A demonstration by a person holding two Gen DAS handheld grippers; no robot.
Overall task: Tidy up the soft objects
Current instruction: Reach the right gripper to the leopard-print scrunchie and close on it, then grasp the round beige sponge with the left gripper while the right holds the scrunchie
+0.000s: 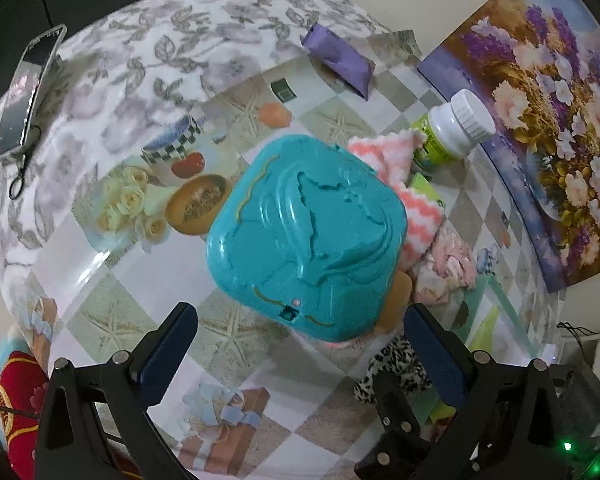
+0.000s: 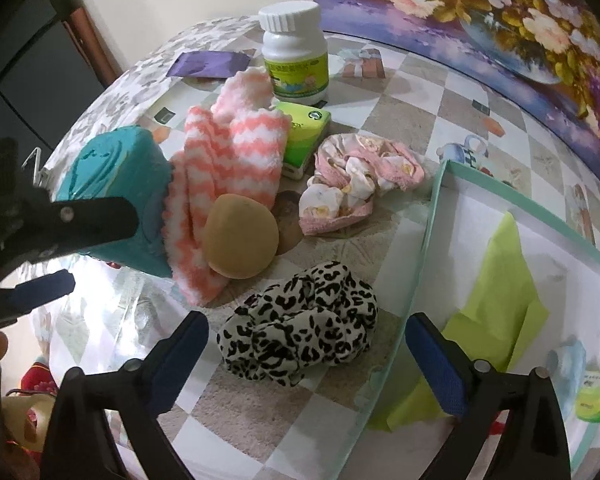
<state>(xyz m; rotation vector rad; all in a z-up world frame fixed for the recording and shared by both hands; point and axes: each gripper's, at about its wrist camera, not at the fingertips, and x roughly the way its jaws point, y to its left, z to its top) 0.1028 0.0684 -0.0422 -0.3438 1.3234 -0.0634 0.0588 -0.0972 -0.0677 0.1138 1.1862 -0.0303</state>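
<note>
In the right wrist view, a leopard-print scrunchie (image 2: 300,328) lies on the table just ahead of my open, empty right gripper (image 2: 306,356). Behind it lie a tan sponge (image 2: 240,236), a pink-and-white zigzag fuzzy sock (image 2: 228,168) and a pink floral cloth (image 2: 356,176). A shallow teal-rimmed box (image 2: 436,208) at right holds a green sheet (image 2: 496,276). In the left wrist view, my left gripper (image 1: 300,336) is open and empty just before a teal plastic case (image 1: 304,232); the sock (image 1: 412,204) and the scrunchie (image 1: 396,364) peek out beside it.
A white pill bottle (image 2: 294,56), a green tissue pack (image 2: 304,136) and a purple pouch (image 2: 208,65) stand at the back. A flower painting (image 2: 500,12) leans along the wall. A phone (image 1: 28,92) lies at the far left table edge. The left gripper (image 2: 52,220) shows at left.
</note>
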